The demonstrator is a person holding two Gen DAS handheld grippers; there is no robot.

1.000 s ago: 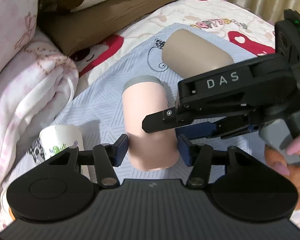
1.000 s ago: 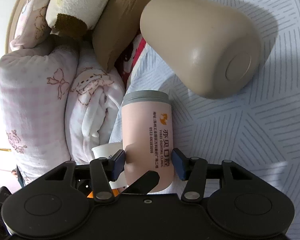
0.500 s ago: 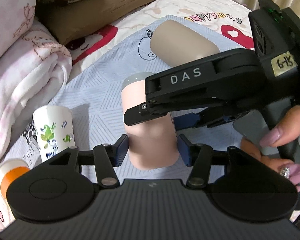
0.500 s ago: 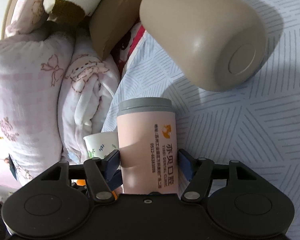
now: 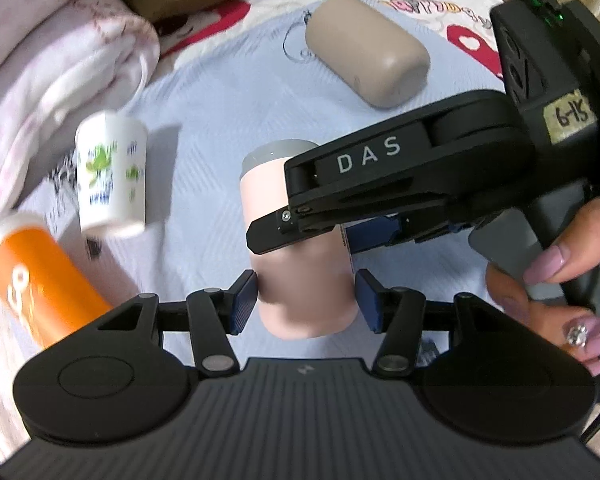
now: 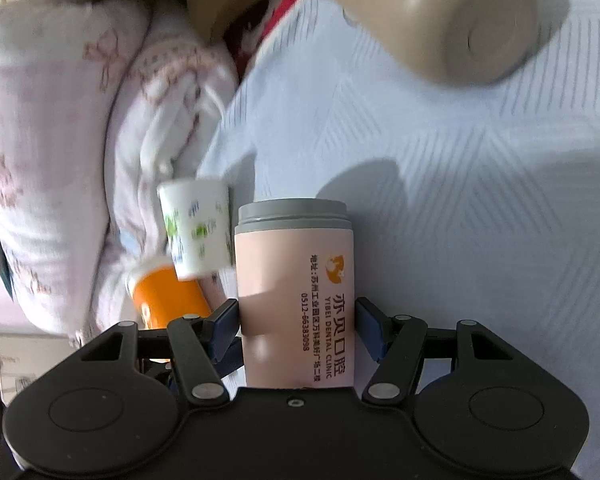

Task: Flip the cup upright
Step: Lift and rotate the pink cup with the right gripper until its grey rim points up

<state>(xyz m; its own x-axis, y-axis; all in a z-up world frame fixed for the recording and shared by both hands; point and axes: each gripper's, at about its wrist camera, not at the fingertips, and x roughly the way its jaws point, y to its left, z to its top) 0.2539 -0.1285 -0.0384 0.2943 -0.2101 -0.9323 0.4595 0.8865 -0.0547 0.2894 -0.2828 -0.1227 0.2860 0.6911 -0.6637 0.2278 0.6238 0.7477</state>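
A pink cup (image 5: 296,248) with a grey rim and orange print is held off the blue cloth by both grippers. My left gripper (image 5: 306,300) is shut on its closed end, blue pads pressing both sides. My right gripper (image 6: 298,326) is shut on the cup (image 6: 296,292) too, its grey rim pointing away from the camera. The right gripper's black body (image 5: 400,176) crosses over the cup in the left wrist view.
A beige cup (image 5: 366,50) lies on its side at the back, also in the right wrist view (image 6: 432,12). A white cup with green print (image 5: 112,176) and an orange cup (image 5: 36,268) lie at the left. Folded pink bedding (image 6: 60,140) borders the left side.
Both grippers have lifted the pink cup up from the cloth. The view has pulled back, so the white and orange cups now show at the left.
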